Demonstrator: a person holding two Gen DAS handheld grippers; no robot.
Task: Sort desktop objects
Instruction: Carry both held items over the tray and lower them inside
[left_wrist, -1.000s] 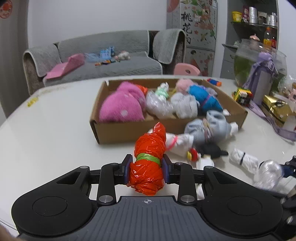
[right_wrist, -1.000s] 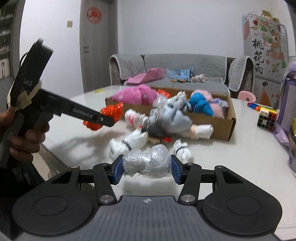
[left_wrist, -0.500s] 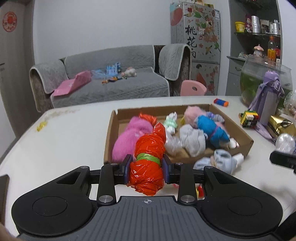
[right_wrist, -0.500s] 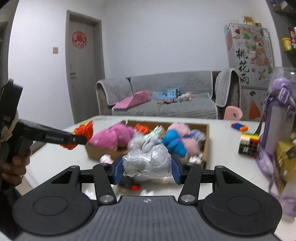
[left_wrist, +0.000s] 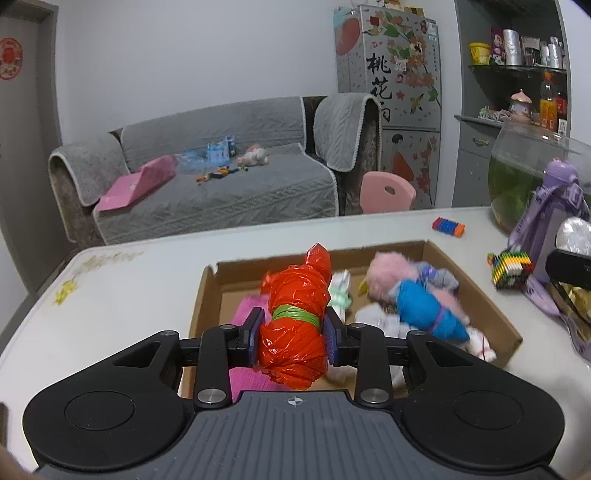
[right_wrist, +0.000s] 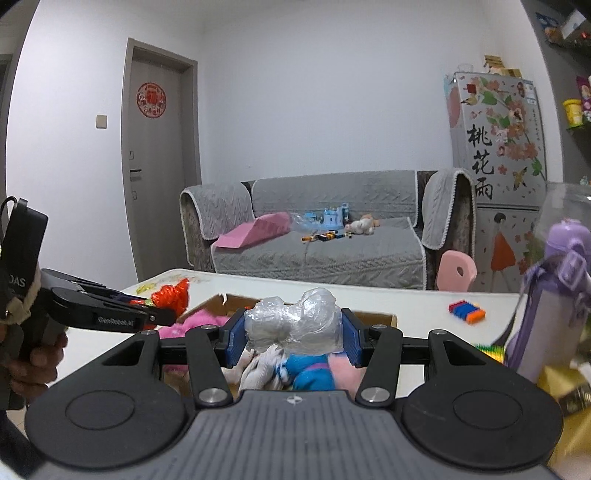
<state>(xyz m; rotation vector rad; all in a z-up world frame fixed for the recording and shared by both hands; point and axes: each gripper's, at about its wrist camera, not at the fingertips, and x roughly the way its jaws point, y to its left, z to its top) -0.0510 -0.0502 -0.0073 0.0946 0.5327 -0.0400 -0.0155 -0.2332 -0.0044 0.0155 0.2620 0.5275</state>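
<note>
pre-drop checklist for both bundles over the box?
1. Left gripper shut on the orange bundle: ok.
2. Right gripper shut on the clear plastic bundle: ok.
3. Orange bundle over the cardboard box: ok.
4. Clear bundle over the box: ok, it seems; the near rim is hidden.
5. Free floor in the box: ok, bare patch at the far left.
6. Grippers apart: ok.

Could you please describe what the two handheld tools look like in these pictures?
Both tools, left and right, are matte black, with ribbed grey tops, two round discs, silver screws and blue pads. Seen side-on, the left carries white lettering and pale tape wrapped around its handle.
</note>
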